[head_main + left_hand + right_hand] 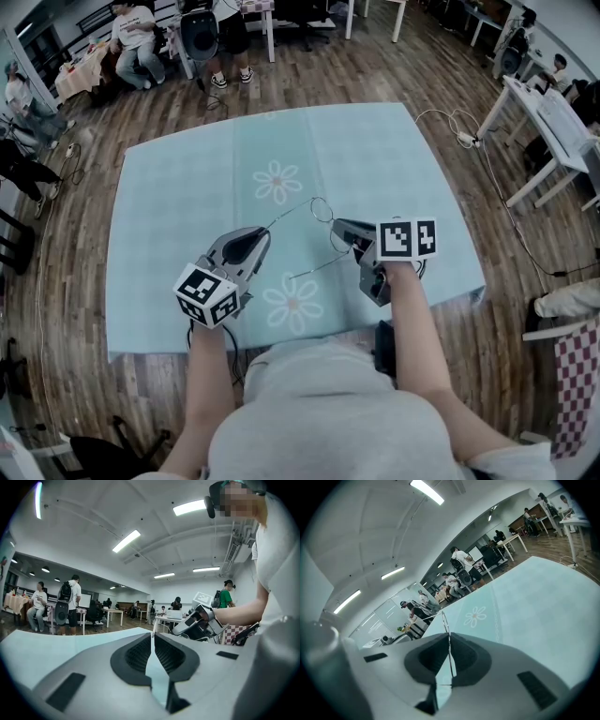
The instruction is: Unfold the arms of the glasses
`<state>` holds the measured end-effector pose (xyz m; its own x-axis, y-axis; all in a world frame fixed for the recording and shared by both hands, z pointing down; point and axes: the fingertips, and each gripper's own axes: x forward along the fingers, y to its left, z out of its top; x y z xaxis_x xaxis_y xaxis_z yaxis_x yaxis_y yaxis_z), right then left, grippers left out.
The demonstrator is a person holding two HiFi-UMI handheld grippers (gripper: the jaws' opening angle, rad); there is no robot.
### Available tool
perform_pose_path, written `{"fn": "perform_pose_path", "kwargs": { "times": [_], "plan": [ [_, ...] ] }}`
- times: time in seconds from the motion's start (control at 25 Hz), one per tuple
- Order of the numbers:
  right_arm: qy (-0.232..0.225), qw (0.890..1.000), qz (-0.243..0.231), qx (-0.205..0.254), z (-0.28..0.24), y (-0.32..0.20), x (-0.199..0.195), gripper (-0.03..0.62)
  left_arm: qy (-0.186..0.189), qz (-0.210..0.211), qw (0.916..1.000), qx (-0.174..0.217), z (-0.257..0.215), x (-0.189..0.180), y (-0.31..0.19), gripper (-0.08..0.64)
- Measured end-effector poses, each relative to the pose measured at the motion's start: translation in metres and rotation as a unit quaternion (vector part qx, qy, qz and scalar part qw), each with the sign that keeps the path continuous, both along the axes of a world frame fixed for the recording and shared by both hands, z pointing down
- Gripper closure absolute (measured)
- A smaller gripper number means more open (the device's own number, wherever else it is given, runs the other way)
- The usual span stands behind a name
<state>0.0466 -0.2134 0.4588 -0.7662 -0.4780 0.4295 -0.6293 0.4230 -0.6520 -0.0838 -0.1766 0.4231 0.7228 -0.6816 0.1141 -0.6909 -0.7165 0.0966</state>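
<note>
Thin wire-framed glasses (322, 200) hang in the air over the pale blue flowered tablecloth (187, 187), between my two grippers. My left gripper (263, 232) is shut on the tip of one arm (291, 213), which stretches out to the round lens rims. In the left gripper view that wire (153, 629) rises from the nearly closed left gripper (153, 636). My right gripper (339, 231) is shut on the frame at the lens end. The rim wire (443, 619) stands up between the pads of the right gripper (449, 636). The other arm (319, 269) trails down to the left, free.
The table's front edge runs just before the person's body. A cable and power strip (466, 141) lie on the wooden floor at the right, near a white desk (551, 120). People sit and stand at the far left. A checkered cloth (575, 375) is at the lower right.
</note>
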Motion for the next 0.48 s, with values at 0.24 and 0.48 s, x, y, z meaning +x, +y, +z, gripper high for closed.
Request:
{"fn": "perform_pose_path", "kwargs": {
  "times": [0.24,0.48],
  "plan": [
    [0.003,1.000,0.008,0.011,-0.0007,-0.0017,-0.0013,0.577,-0.008,-0.029,0.9995,0.006,0.0016,-0.0021,-0.0044,0.528],
    [0.011,1.000,0.023,0.016,0.0013,-0.0041,0.0000,0.577,-0.024,-0.054,0.9982,0.009,0.0063,0.0004,-0.0092,0.528]
  ]
}}
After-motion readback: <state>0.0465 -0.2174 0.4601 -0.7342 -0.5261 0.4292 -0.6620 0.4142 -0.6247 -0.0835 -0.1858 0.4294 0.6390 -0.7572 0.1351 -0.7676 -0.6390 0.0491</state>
